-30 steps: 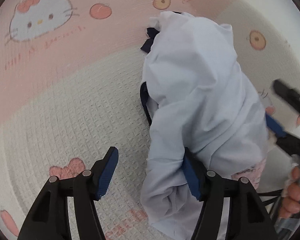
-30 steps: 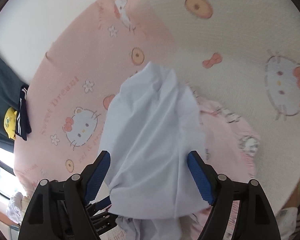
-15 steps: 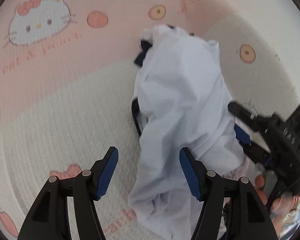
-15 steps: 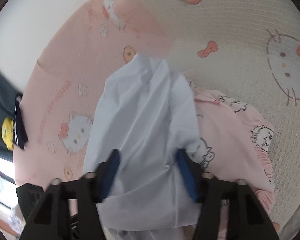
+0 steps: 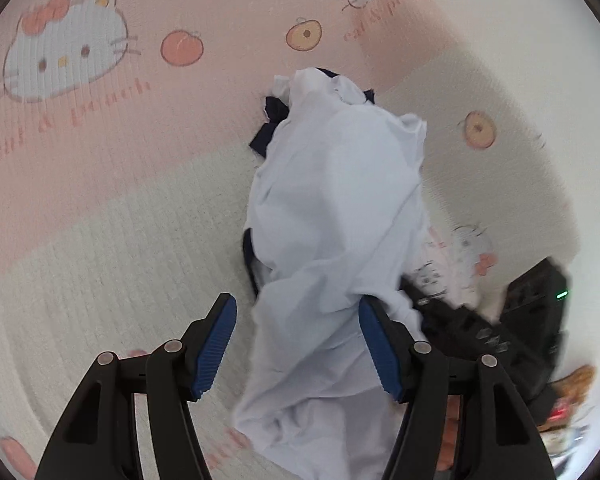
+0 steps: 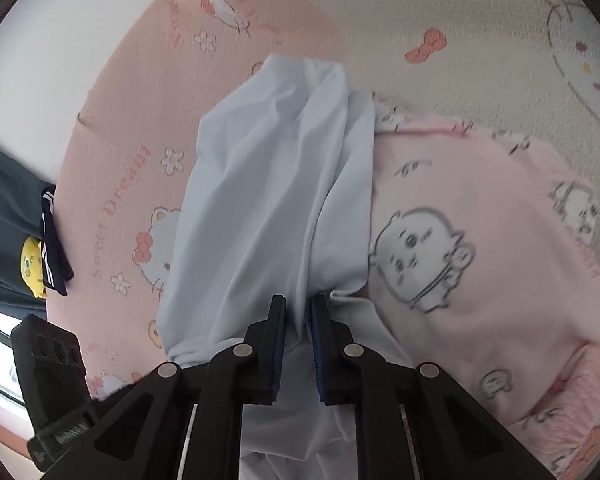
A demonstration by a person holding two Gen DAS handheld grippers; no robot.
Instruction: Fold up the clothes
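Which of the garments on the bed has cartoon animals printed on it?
The pink garment, lying beside the plain pale-blue garment. The blue one carries no print and is the one between the closing right tongs.

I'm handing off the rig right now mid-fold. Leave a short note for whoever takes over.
Right gripper: jaws closing on a pinch of the light blue garment, fabric between the pads.
Left gripper: open, fabric lying between the fingers, not clamped.
Garment: bunched in a heap on the pink and cream bedspread, partly over a dark piece; pink cartoon-print garment beside it.
Done: nothing folded yet.
Left: lift, spread flat, fold.
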